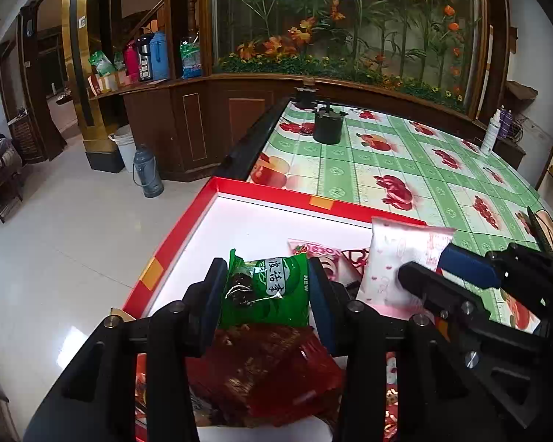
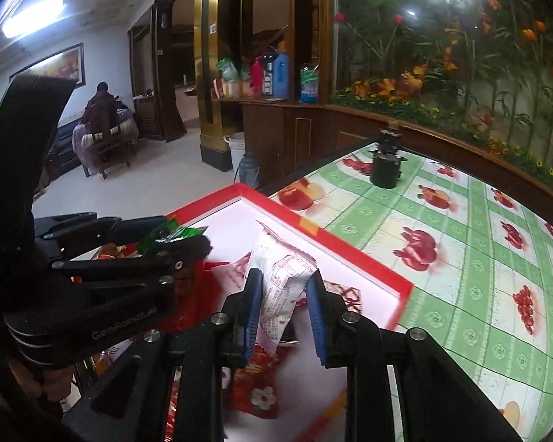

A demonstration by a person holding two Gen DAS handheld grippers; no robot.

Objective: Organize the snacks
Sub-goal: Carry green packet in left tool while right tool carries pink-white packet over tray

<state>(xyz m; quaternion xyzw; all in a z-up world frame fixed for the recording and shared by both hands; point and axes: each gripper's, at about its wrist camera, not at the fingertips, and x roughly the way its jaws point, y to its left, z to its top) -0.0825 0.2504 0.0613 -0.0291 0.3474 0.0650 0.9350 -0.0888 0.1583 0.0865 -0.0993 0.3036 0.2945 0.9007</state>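
My left gripper (image 1: 267, 287) is shut on a green snack packet (image 1: 265, 289) and holds it above the red-rimmed white box (image 1: 239, 221). My right gripper (image 2: 284, 294) is shut on a white-and-pink snack packet (image 2: 282, 280), also over the box; it shows in the left wrist view (image 1: 394, 258) at the right. Under the left gripper lies a dark red packet (image 1: 261, 368). More red-and-white packets (image 1: 324, 258) lie on the box floor. The left gripper (image 2: 173, 243) with the green packet shows at the left of the right wrist view.
The box sits at the corner of a table with a green checked fruit-print cloth (image 1: 405, 162). A black cylindrical pot (image 1: 328, 125) stands at the far end, a white bottle (image 1: 492, 132) at the far right. A grey thermos (image 1: 147, 173) and white bucket stand on the floor.
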